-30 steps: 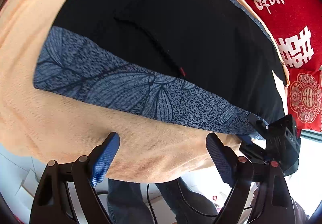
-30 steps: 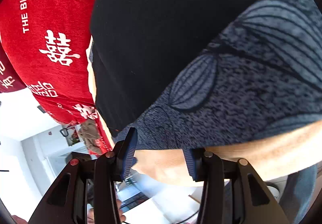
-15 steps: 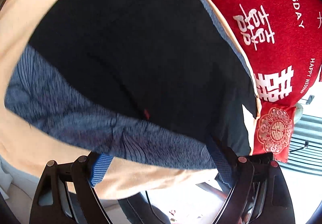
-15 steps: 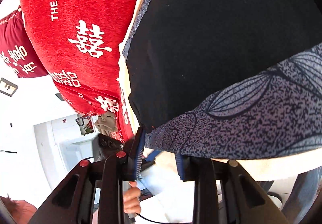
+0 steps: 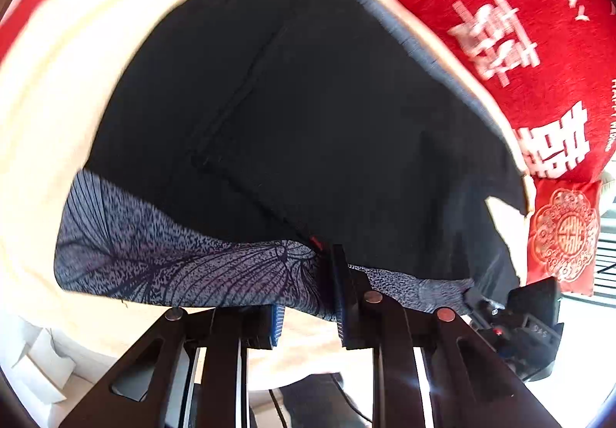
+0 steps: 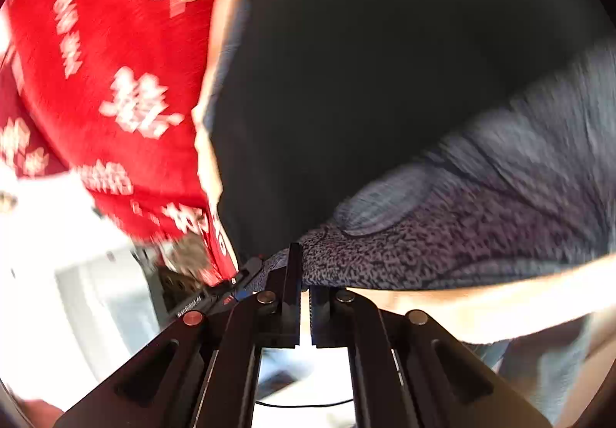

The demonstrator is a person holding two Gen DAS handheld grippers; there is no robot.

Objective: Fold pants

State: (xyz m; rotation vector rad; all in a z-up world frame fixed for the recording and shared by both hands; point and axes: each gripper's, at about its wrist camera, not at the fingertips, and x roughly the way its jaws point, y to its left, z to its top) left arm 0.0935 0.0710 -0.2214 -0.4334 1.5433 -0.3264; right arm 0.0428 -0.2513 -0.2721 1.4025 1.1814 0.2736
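While black soft-fabric pants with a grey leaf-print band (image 5: pixel 184 258) lie on the cream cushion (image 5: pixel 57 89) | left gripper (image 5: pixel 308 293) pinching band's near edge | right gripper (image 6: pixel 304 285) nipped onto band's corner | limp, light, droops: grip hem corners.

One pair of black pants with a grey leaf-print band (image 5: pixel 308 112) fills the frame centre. One cream-coloured blanket (image 5: pixel 57 89) lies at left. Two red cushions: a large lettered one (image 5: pixel 519 24) upper right, a small medallion one (image 5: pixel 562 235) at right. Two black grippers (image 5: pixel 308 297), (image 6: pixel 304 297), at bottom.
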